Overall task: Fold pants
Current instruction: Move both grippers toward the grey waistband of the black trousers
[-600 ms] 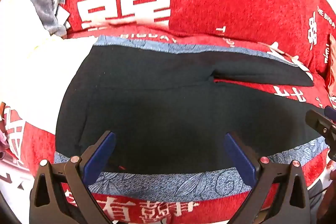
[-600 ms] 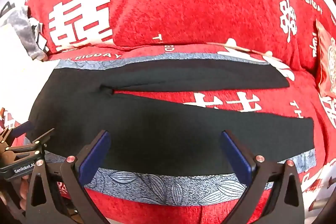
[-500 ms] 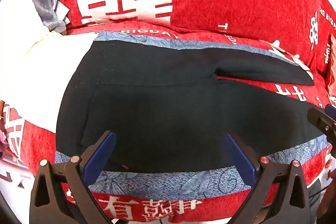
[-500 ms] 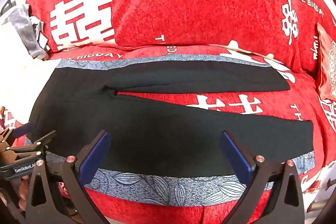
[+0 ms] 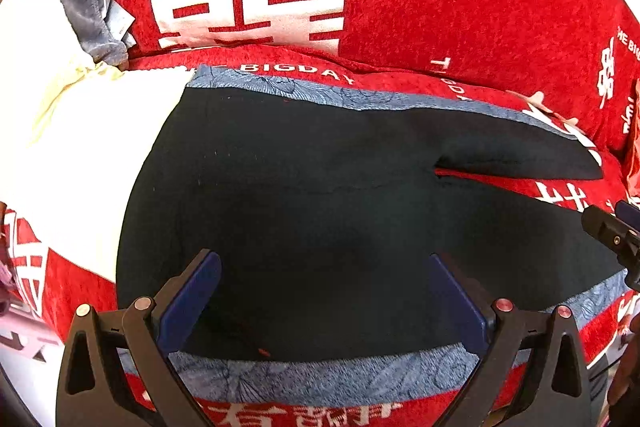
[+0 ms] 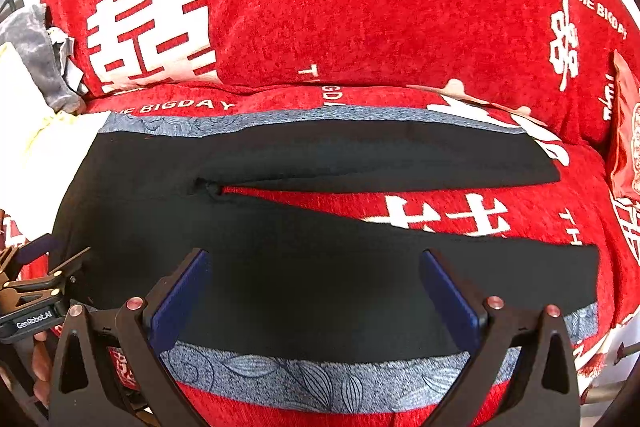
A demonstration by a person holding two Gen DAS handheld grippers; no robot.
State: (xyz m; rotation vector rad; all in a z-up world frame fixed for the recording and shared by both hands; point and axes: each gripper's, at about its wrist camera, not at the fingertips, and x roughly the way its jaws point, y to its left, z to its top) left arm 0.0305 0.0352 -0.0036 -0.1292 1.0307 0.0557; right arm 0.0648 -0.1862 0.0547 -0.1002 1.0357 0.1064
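Pants [image 6: 320, 279] are lying flat, limp and light-looking; left gripper [image 5: 324, 291] and right gripper [image 6: 314, 287], both spread, are hovering, with waistband and hem seeming likeliest holds.

Both views are bright and quite sharp, with strong fisheye bending and dark corners at the edges. The white cloth [image 5: 76, 155] left of the black pants [image 5: 320, 211] is overexposed, with no detail. The pants are so dark that folds hardly show. A soft shadow lies on them, just ahead of each gripper.
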